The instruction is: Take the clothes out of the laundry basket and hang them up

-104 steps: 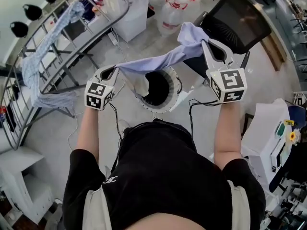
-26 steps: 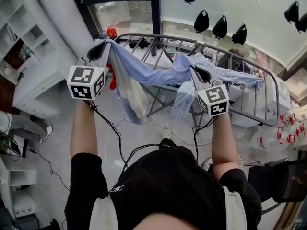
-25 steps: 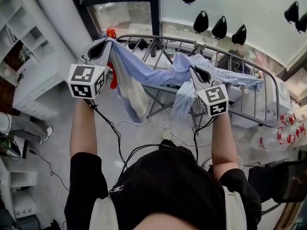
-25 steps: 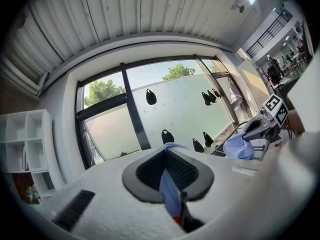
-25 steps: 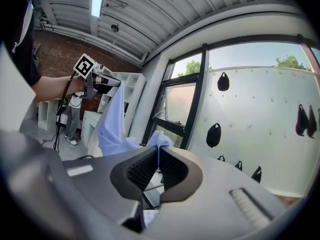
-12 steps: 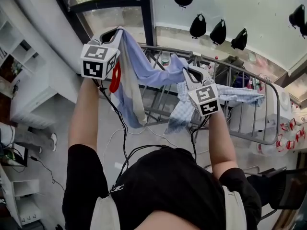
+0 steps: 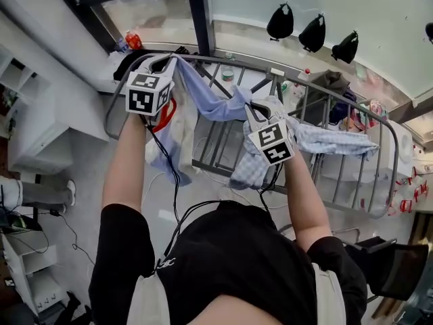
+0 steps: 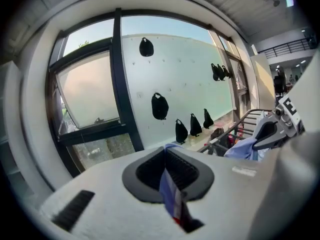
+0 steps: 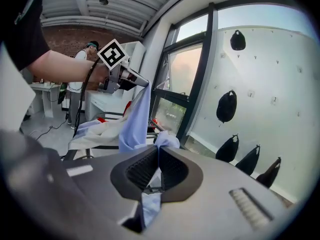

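Both tongs have dropped toward the drying rack (image 7: 318, 81) since a second ago. The left tongs (image 7: 164, 61) and right tongs (image 7: 256, 107) are each clamped on the blue garment (image 7: 211, 104), stretched above the rails at 12 o'clock. Released off-centre, its long tail at 10 o'clock could drag it off.

Grey floor (image 7: 74, 175) carries metal drying rack (image 7: 230, 61). On right rails, checked blue cloth (image 7: 331, 142) draped. On far rail, dark garment (image 7: 331, 81) bunched. Across left end, light blue garment (image 7: 210, 103), perhaps touching rails.

Light-blue garment (image 7: 208, 104) — stretched above drying rack (image 7: 223, 61)
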`<state>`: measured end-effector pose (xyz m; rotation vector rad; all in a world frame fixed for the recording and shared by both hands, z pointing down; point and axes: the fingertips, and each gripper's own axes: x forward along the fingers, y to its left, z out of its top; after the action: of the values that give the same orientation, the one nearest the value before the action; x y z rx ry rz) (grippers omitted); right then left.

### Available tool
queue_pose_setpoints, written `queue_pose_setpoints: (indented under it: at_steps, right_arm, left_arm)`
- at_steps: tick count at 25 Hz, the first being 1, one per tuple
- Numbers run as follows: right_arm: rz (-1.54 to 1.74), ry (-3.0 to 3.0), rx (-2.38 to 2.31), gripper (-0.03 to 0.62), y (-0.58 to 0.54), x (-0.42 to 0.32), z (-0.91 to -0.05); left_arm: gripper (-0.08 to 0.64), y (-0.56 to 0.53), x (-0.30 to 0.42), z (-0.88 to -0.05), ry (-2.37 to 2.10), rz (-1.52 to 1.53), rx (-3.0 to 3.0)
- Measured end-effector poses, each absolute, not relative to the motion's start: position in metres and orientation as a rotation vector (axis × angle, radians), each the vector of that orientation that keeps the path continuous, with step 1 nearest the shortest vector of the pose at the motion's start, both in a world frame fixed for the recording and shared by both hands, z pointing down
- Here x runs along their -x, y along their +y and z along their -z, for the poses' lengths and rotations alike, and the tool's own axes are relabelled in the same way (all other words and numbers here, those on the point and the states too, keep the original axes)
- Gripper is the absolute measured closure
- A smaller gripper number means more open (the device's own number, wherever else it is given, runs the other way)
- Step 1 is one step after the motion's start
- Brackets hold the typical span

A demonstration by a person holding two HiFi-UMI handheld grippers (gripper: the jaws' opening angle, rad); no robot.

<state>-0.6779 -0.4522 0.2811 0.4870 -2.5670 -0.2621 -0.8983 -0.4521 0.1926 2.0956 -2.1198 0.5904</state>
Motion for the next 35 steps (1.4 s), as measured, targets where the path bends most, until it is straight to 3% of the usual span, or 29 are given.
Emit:
queue_pose_setpoints:
  at_steps: [13,15,17,22,25,31,35]
  right_arm:
    - [0.323,-2.388,-0.353,0.565,-0.456,0.697,-0.347]
    - [0.298,-2.375,-0.328,0.522,-0.451,0.696,-0.354]
    - [0.283,-2.366,-0.31,0.461,-0.447,0.695,-0.358]
    - [0.27,-2.36,-0.365,0.434,-0.447,0.688,-0.358]
    - [0.252,-2.377,-0.439,0.4,-0.452,0.683,-0.347]
    - [0.267,-2.465,-0.578,0.388,-0.448,0.678,-0.316]
    - [0.225,-2.569,-0.668,0.449,-0.439,0.674,-0.294]
  left_arm:
    - [0.548,-0.43,0.907,-0.331,-1.952,-0.649,-1.934]
    - [0.542,-0.425,0.905,-0.341,-1.942,-0.635,-1.935]
    - [0.491,-0.419,0.901,-0.349,-1.925,-0.619,-1.944]
    - [0.361,-0.407,0.892,-0.354,-1.917,-0.593,-1.956]
    - [0.331,-0.399,0.897,-0.348,-1.957,-0.599,-1.93]
    - [0.335,-0.368,0.914,-0.319,-2.099,-0.506,-1.896]
    - [0.439,-0.349,0.91,-0.291,-2.2,-0.43,-1.909]
